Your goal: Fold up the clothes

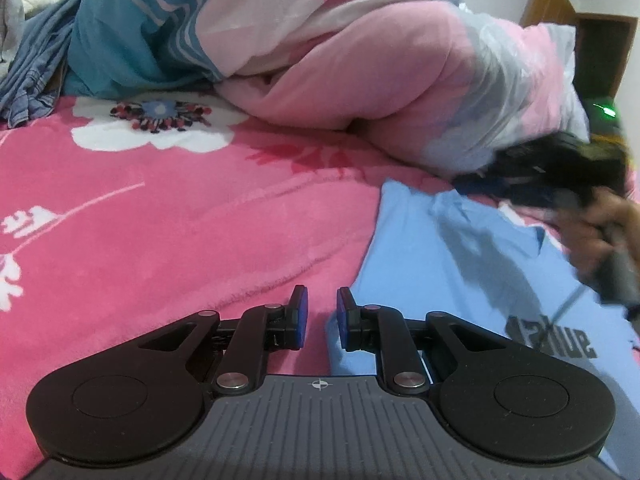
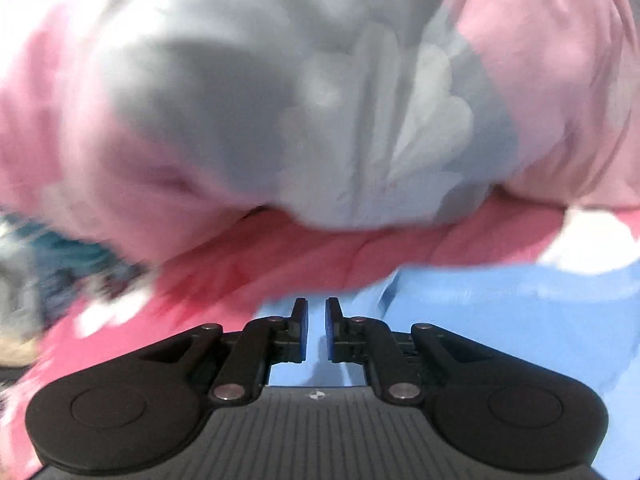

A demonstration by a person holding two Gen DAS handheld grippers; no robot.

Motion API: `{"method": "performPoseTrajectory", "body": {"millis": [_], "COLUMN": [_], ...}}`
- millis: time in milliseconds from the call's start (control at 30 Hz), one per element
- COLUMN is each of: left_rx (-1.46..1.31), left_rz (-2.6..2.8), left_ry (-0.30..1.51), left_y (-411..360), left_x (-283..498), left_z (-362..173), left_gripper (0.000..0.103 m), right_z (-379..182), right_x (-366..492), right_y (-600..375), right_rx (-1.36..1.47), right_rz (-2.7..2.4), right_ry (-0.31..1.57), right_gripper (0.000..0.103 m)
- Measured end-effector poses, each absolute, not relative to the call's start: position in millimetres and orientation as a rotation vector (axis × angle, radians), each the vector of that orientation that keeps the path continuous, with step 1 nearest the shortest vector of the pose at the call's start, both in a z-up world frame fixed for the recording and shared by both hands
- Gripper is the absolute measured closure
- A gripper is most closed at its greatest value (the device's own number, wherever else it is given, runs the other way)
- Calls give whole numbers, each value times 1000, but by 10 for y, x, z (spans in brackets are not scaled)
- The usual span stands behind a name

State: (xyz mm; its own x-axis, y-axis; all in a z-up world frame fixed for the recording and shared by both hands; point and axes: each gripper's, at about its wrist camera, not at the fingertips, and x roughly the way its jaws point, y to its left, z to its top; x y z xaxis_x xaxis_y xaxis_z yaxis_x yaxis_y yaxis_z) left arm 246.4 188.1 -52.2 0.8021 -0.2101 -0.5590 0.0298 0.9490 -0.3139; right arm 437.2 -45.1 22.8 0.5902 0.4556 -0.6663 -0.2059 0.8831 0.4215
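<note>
Hovering over pink floral blanket (image 1: pixel 160 220), left gripper (image 1: pixel 319 316) has jaws narrowly apart w/ nothing between; light blue shirt (image 1: pixel 460 264) lies flat just right of them; right gripper (image 2: pixel 316 328) sits above same shirt (image 2: pixel 500 320), jaws a narrow gap, empty; bunched pink quilt (image 2: pixel 280 100) ahead, blurred.

Dark block lettering sits on the light blue cotton T-shirt (image 1: pixel 480 264), upside down from the left wrist view and partly cut off; possibly "value", not legible with certainty. Nothing else readable.
</note>
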Motion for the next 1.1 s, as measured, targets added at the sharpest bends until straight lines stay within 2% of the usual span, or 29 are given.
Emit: {"method": "performPoseTrajectory", "body": {"millis": [33, 167, 200, 233, 367, 467, 633, 667, 700, 800, 933, 1100], "left_rx": [-299, -241, -226, -224, -264, -257, -251, -262, -275, -300, -289, -305], "left_rz": [-142, -155, -152, -151, -161, -160, -159, -163, -167, -174, -172, -177], "left_ry": [622, 674, 687, 683, 684, 684, 679, 680, 682, 687, 692, 695], "left_y": [1873, 1761, 1736, 1736, 1809, 1798, 1791, 1809, 1829, 1863, 1846, 1876], "left_x": [2460, 2518, 2532, 2526, 2527, 2532, 2526, 2530, 2535, 2543, 2551, 2553], "left_z": [-516, -600, -625, -629, -640, -641, -655, -661, -669, -679, -671, -683], "left_gripper": [87, 87, 87, 87, 87, 87, 87, 87, 87, 87, 87, 86], "right_z": [226, -59, -125, -189, -143, -61, -359, -449, -530, -427, -125, -322], "right_x": [4256, 4000, 3979, 3963, 3700, 3485, 3396, 3412, 3397, 3224, 3077, 3265], "right_y": [-501, -645, -792, -960, -1380, -1251, -688, -699, -767, -989, -910, -403], "right_rx": [327, 329, 383, 448, 650, 688, 701, 688, 705, 698, 630, 695], "right_rz": [445, 428, 375, 317, 200, 325, 514, 486, 461, 351, 335, 574], "right_ry": [891, 1006, 1007, 1001, 904, 897, 1058, 1089, 1091, 1043, 978, 1087], "right_gripper": [85, 84, 85, 94, 90, 90, 87, 89, 103, 103, 98, 94]}}
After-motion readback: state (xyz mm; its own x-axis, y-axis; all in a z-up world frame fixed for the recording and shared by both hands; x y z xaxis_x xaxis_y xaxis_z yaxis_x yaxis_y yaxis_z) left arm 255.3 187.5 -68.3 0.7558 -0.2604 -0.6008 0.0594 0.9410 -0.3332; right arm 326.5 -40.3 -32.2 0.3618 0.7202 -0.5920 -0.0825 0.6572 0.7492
